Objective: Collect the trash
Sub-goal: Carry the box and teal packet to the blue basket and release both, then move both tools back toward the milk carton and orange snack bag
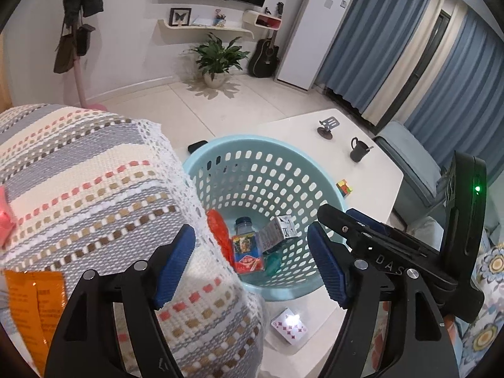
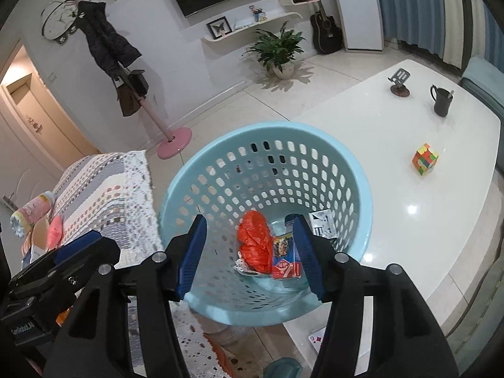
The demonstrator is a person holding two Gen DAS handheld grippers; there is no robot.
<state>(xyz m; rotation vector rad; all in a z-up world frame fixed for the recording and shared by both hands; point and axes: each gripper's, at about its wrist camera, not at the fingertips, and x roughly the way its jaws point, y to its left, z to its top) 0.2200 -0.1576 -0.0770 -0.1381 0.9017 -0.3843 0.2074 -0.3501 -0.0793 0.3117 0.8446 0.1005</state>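
Through the left wrist view we saw our left claw [image 1: 249, 267] standing wide with nothing between its blue pads, hanging over the near rim of the pale blue basket [image 1: 327, 189] that sat on the white desk [image 1: 371, 163]. Inside the basket lay an orange plastic bag [image 1: 219, 230], a small bottle [image 1: 244, 225] with a bright label, and a little grey carton [image 1: 278, 228], so we judged a good part of the collecting already done. A playing card [image 1: 288, 329] still lay on the desk just near of the basket, and on the woven blanket [image 1: 94, 173] at the left an orange packet [image 1: 34, 302] and something pink [image 1: 6, 220] showed at the edge; these looked like what was left. A dark mug [image 1: 359, 151] and a coloured cube [image 1: 345, 187] stood farther off on the right, and we could not say whether they counted as trash. Through the right wrist view our right claw [image 2: 249, 258] was parted as well, gripping nothing, aimed down into the basket, where the same bag, bottle and carton rested at the bottom. On the blanket at the far left a pink bottle [image 2: 31, 214] lay on its side, apparently still to be gathered, and the card's corner peeked out at the near edge of the desk.
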